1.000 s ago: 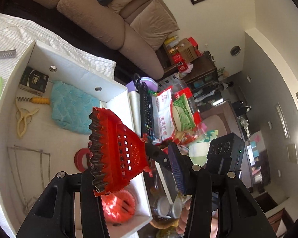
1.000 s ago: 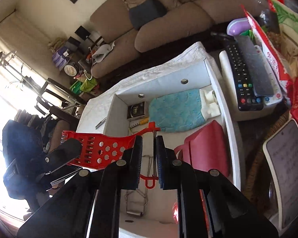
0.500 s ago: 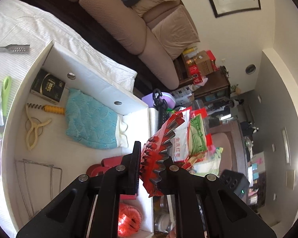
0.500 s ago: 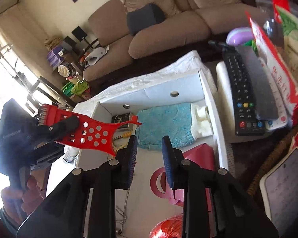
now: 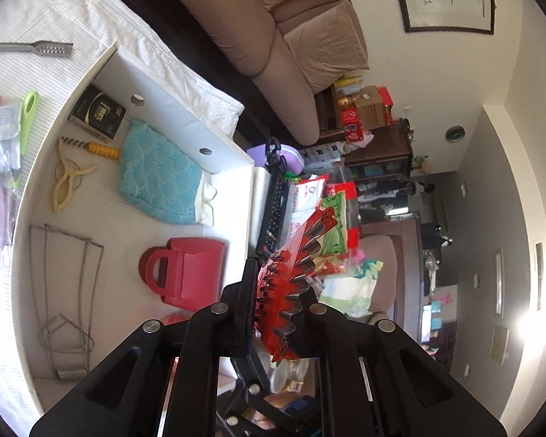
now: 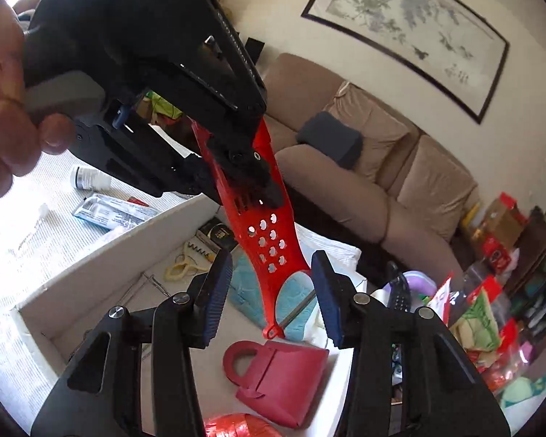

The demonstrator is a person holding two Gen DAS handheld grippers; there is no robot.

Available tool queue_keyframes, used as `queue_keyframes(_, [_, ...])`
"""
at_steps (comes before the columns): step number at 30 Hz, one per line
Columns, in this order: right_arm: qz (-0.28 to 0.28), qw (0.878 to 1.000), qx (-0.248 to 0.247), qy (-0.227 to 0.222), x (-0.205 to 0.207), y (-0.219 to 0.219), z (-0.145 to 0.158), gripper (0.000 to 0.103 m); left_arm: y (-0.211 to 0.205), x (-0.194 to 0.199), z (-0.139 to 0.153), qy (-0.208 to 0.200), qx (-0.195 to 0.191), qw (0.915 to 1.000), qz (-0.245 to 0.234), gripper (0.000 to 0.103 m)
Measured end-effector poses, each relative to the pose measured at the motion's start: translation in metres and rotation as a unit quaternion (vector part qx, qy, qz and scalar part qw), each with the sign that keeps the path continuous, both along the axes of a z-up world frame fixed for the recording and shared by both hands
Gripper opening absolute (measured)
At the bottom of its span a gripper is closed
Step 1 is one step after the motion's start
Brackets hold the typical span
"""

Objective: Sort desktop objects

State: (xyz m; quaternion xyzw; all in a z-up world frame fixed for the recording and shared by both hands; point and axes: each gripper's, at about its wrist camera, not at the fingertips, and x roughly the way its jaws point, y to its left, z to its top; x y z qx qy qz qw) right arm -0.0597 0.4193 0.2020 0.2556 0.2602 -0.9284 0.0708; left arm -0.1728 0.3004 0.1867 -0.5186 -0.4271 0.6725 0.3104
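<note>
Both tongs are busy: left tongs point(image 5: 278, 302) are clamping the red slotted scraper point(image 6: 269, 240), right tongs point(image 6: 271, 306) have just been opening, straddling its handle untouched; lower it gently into the white tray point(image 6: 102, 255).

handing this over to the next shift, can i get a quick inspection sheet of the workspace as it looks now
surface: white ribbed cloth under a white tray.
job's things: red slotted tool, held over the tray; teal cloth, red tag holder, black box, yellow clip, wire rack in the tray.
clutter: snack bags, remote beside the tray.
grippers: left gripper shut on the tool's toothed end; right gripper open, jaws just opening, handle between them untouched.
cables: nothing seen.
surroundings: beige sofa, framed picture.
</note>
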Motion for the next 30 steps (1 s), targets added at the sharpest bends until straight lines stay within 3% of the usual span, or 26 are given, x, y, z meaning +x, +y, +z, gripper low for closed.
queue_keyframes(4, [-0.009,1.000,-0.003,-0.008,-0.007,-0.005,-0.004,0.037,0.001,0.012,-0.001,-0.008,0.021,0.9997,-0.008,0.011])
queue_keyframes(6, [-0.013,1.000,-0.004,-0.001,-0.007,-0.011,-0.004,0.020,0.003,0.017,-0.001,-0.010,0.026,0.9996,-0.011,0.015])
queue_keyframes(9, [-0.012,0.999,-0.030,-0.015,-0.006,-0.010,0.001,0.018,0.003,0.020,0.002,-0.010,0.030,0.9994,-0.013,0.020])
queue_keyframes(11, [-0.014,0.999,-0.033,-0.018,-0.002,-0.010,0.005,0.016,0.003,0.023,0.009,-0.006,0.029,0.9994,-0.016,0.038])
queue_keyframes(13, [-0.016,0.999,-0.043,-0.025,-0.002,-0.006,0.009,0.009,0.000,0.026,0.018,0.005,0.011,0.9999,-0.012,0.070])
queue_keyframes(15, [-0.022,0.997,-0.061,-0.030,-0.003,-0.001,0.013,0.009,-0.004,0.028,0.024,0.006,0.010,0.9998,-0.016,0.078])
queue_keyframes(23, [-0.047,0.985,-0.155,-0.052,-0.009,0.029,0.031,0.009,-0.032,0.037,0.039,0.027,-0.004,0.9996,-0.009,0.081])
queue_keyframes(27, [-0.058,0.976,-0.200,-0.065,-0.011,0.045,0.033,0.009,-0.044,0.043,0.024,0.020,0.001,0.9998,-0.003,0.081])
queue_keyframes(30, [-0.064,0.965,-0.244,-0.078,-0.013,0.058,0.030,0.009,-0.048,0.049,0.004,0.007,0.026,0.9996,0.004,0.081])
